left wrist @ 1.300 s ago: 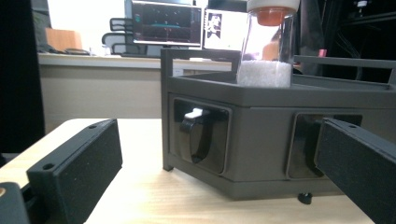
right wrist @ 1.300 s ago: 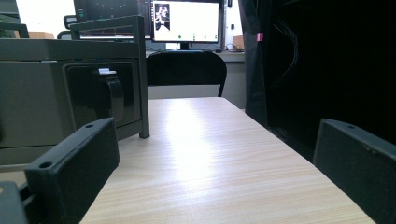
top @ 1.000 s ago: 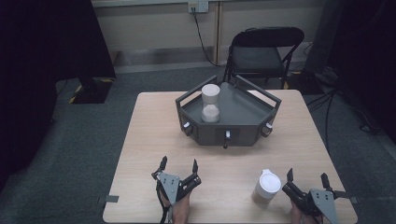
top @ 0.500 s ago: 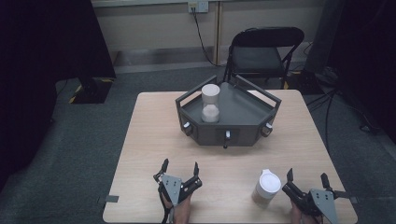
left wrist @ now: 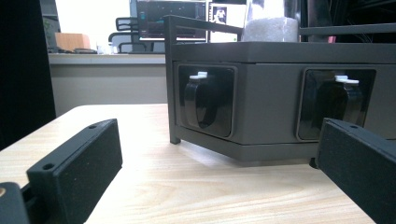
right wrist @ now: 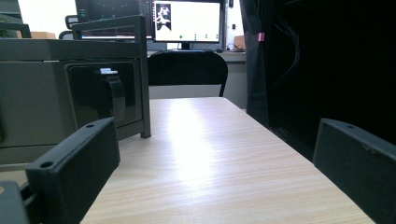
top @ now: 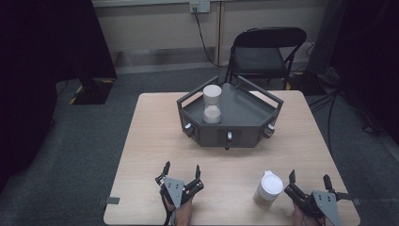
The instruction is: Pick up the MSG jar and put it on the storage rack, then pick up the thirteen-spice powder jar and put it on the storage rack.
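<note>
Both grippers idle, jaws apart, holding nothing. Cup (top: 268, 189) stands upright on the table (top: 150, 141), just left of the right gripper (top: 308, 181) and well right of the left gripper (top: 181, 170), so the right hand is nearer. Tray (top: 254, 129) sits well beyond the cup. Cup contents can't be made out; right gripper partly cut off at the bottom edge.
</note>
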Available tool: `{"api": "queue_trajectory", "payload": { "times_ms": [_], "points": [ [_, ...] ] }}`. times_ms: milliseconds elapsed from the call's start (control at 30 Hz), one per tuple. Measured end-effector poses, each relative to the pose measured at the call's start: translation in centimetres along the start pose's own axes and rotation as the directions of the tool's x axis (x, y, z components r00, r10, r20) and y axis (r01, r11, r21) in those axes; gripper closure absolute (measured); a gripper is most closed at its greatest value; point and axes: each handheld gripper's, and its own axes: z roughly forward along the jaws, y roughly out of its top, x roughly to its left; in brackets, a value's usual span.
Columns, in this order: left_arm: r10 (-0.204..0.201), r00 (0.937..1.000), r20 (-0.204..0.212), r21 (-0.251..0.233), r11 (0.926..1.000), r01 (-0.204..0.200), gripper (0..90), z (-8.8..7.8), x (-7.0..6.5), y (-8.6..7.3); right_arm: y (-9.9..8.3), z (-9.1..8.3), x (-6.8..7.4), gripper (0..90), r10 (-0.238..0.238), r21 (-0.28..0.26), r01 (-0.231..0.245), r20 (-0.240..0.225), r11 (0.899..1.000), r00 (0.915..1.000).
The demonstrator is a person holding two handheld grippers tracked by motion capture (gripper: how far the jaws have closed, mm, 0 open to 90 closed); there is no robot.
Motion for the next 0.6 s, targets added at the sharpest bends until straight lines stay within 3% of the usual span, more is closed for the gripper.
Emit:
{"api": "queue_trajectory", "payload": {
  "times_ms": [167, 267, 600],
  "points": [
    [0.003, 0.9998, -0.019, -0.003, 1.0000, -0.003, 0.0, -0.10, -0.22, -0.06, -0.01, -0.01, 0.00, 0.0, 0.000, 0.000, 0.000, 0.000, 1.000, 1.0000],
    [0.014, 0.9998, -0.014, 0.018, 0.9997, -0.014, 0.0, 0.01, -0.22, 0.26, -0.01, -0.01, -0.01, 0.0, 0.000, 0.000, 0.000, 0.000, 1.000, 1.0000],
    [0.014, 0.9997, -0.018, 0.019, 0.9997, -0.013, 0.2, 0.01, -0.29, 0.28, -0.01, -0.02, 0.04, 0.0, 0.000, 0.000, 0.000, 0.002, 1.000, 1.0000]
  ]
}}
